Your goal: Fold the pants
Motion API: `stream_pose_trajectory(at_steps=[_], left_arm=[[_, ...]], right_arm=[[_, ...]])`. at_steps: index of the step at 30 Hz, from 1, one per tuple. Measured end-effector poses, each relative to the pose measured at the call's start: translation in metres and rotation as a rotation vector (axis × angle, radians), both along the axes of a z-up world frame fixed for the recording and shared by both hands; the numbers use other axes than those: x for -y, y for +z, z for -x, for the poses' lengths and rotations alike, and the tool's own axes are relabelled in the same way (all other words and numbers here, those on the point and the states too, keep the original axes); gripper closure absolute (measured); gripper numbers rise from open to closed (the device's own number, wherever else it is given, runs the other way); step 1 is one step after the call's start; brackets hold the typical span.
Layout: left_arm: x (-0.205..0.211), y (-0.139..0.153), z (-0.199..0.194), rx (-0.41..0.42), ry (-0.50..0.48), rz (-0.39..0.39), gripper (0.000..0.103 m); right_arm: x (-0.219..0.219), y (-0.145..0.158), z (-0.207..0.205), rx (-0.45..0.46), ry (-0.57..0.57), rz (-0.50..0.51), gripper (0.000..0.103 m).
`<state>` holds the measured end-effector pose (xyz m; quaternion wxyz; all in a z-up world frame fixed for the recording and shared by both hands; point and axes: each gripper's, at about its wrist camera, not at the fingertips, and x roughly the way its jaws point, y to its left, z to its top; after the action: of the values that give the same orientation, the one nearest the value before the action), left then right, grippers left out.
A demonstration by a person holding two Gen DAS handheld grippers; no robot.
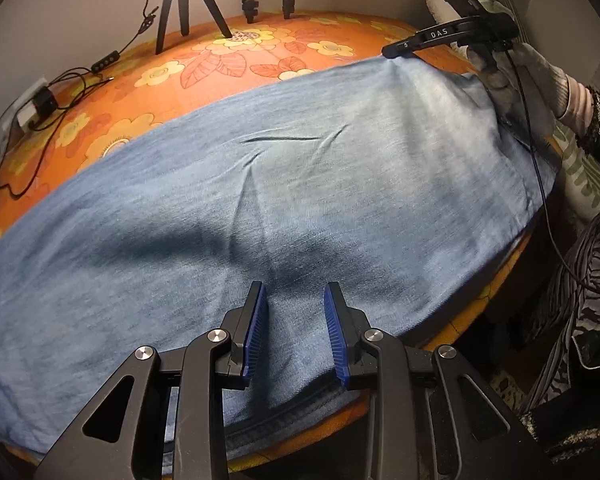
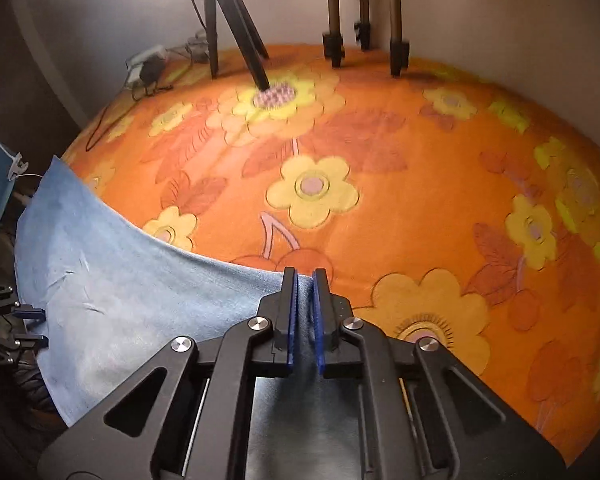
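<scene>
Orange floral cloth (image 2: 380,184), pants (image 1: 300,200) spread across.
My R gripper (image 2: 304,276) pinches pants edge; L gripper (image 1: 294,292) spread, 6 o'clock.

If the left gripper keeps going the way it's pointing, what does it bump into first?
Most likely the light blue denim pants spread over the orange flowered cloth. The left gripper points down at the fabric, jaws parted with nothing else ahead; how near it is, I can't judge.
</scene>
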<state>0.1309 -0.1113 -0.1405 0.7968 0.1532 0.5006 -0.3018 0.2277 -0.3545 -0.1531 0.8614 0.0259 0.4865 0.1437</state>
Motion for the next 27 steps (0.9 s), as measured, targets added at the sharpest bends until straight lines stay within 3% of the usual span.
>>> stream_pose_trajectory(at_steps=[1,3,4,5,10,14,17,21,27], left_arm=[[0.001,0.0,0.001,0.005,-0.005,-0.007,0.075],[0.002,0.0,0.002,0.012,-0.011,-0.014,0.075],[0.001,0.0,0.002,0.012,-0.011,-0.013,0.075],[0.001,0.0,0.002,0.01,-0.01,-0.01,0.075],[-0.002,0.001,0.003,0.003,-0.009,-0.005,0.075],[-0.003,0.001,0.004,0.001,-0.007,-0.002,0.075],[-0.003,0.001,0.0,-0.013,0.007,0.011,0.075],[0.0,0.0,-0.001,-0.006,0.012,-0.004,0.075],[0.001,0.0,0.001,0.002,0.015,-0.015,0.075]], right_arm=[[-0.001,-0.001,0.0,-0.015,0.006,-0.004,0.095],[0.012,0.012,0.008,0.002,-0.028,-0.054,0.078],[0.022,0.02,0.015,0.021,-0.054,-0.082,0.064],[0.03,0.028,0.021,0.043,-0.077,-0.099,0.06],[0.121,0.056,0.087,0.123,-0.273,-0.131,0.059],[0.194,0.04,0.141,0.123,-0.464,-0.163,0.038],[0.223,0.019,0.161,0.096,-0.508,-0.213,0.035],[0.235,-0.008,0.159,0.067,-0.51,-0.285,0.033],[0.227,-0.033,0.148,0.052,-0.476,-0.297,0.033]])
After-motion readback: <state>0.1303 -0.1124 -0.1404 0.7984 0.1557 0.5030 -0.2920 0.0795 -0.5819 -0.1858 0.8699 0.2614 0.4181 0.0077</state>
